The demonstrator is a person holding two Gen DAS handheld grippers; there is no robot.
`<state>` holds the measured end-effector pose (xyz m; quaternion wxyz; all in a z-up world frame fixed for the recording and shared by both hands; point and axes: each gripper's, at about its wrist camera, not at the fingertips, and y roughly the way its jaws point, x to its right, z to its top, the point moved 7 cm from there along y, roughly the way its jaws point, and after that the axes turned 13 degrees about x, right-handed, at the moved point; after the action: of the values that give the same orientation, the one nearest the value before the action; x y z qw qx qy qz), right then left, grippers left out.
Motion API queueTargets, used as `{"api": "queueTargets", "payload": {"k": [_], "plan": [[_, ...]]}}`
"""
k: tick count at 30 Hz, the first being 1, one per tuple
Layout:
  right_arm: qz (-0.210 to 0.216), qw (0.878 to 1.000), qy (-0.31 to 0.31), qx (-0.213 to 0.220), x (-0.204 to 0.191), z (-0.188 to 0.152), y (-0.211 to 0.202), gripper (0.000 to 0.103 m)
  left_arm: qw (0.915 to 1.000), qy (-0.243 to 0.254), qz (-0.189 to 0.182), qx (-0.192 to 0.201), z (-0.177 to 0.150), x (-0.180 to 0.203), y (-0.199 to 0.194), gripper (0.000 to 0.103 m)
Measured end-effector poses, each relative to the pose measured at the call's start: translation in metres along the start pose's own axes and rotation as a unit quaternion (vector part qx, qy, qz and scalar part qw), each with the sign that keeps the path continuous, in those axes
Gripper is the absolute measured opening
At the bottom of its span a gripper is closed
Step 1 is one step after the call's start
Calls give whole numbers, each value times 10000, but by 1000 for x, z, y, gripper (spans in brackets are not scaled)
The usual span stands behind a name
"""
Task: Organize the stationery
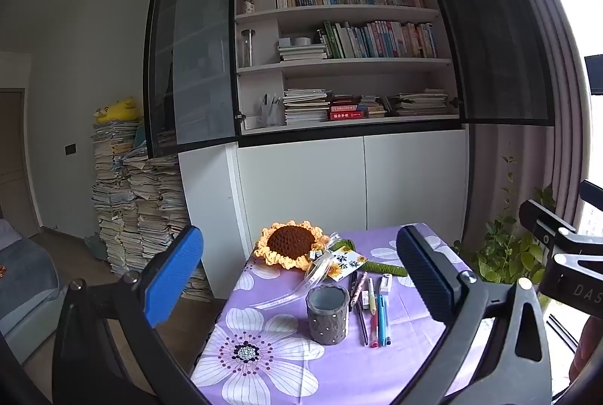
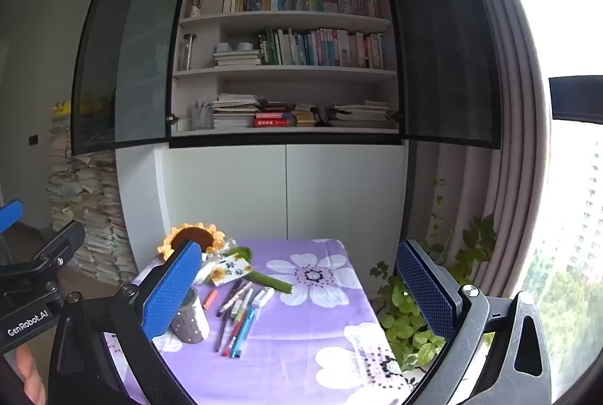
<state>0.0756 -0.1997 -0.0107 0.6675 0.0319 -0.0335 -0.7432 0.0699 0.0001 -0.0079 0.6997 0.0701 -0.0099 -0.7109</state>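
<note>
A grey studded pen cup (image 1: 327,313) stands upright on the purple flowered tablecloth (image 1: 264,359). Right beside it lies a row of several pens and markers (image 1: 375,307) with a small white eraser or corrector (image 1: 385,283) at the far end. In the right wrist view the cup (image 2: 190,320) is partly hidden behind my blue finger, and the pens (image 2: 237,310) lie to its right. My left gripper (image 1: 297,276) is open and hangs above the table short of the cup. My right gripper (image 2: 301,288) is open too, with nothing between its fingers.
A crocheted sunflower (image 1: 292,243) with ribbon and a card (image 1: 345,263) lies at the table's far end. Behind stands a white cabinet with open bookshelves (image 1: 346,39). Stacked papers (image 1: 139,209) rise at left; a potted plant (image 2: 414,307) sits off the table's right edge.
</note>
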Motion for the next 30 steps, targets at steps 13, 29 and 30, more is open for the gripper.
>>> {"api": "queueTargets", "payload": {"k": [13,29,30], "plan": [[18,10000,-71,26,-4,-1,0,103,10000,-28,-15,9,0,-2,0,102],[42,10000,-72,-10,-5,-1,0,103,9999,-3,-50,88,-2,-1,-3,102],[44,10000,-71,-15,-5,-1,0,103,9999,-10,-54,92,-2,-1,-3,102]]}}
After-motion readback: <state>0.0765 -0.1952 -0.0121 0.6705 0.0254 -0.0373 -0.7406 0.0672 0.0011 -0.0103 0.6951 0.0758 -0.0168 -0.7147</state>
